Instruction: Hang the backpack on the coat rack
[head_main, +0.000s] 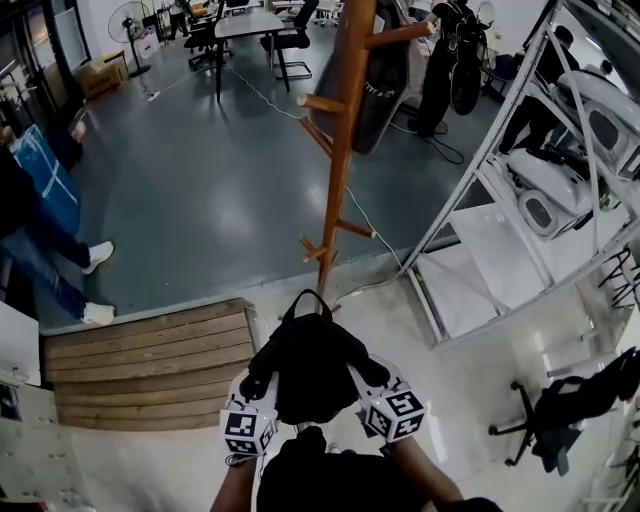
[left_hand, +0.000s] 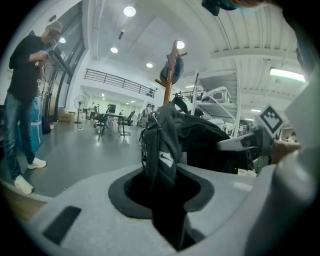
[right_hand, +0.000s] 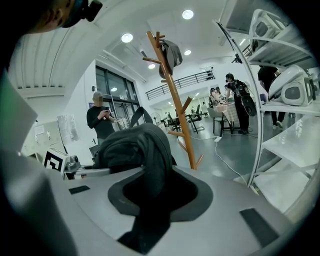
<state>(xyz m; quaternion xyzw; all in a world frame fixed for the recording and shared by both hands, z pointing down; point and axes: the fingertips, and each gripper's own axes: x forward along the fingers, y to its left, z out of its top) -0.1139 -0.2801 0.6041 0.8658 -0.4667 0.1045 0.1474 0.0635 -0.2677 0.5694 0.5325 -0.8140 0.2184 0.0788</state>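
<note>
A black backpack (head_main: 310, 362) hangs between my two grippers, low in the head view, a short way in front of the base of the wooden coat rack (head_main: 343, 150). My left gripper (head_main: 262, 380) is shut on a strap of the backpack (left_hand: 159, 150) with a white logo. On the other side, my right gripper (head_main: 366, 376) is shut on a fold of the backpack (right_hand: 145, 150). The backpack's top loop (head_main: 306, 300) stands up towards the rack. A dark bag (right_hand: 170, 52) hangs from an upper peg of the coat rack (right_hand: 176, 105). The left gripper view shows the coat rack (left_hand: 170, 75) behind the backpack.
Metal shelving (head_main: 500, 170) with white machines stands at the right. A wooden ramp (head_main: 150, 362) lies at the left. A person (head_main: 45, 235) stands at the far left, and another person (right_hand: 102, 120) shows in the right gripper view. An office chair (head_main: 565, 405) is at the lower right. A cable (head_main: 375, 240) runs past the rack.
</note>
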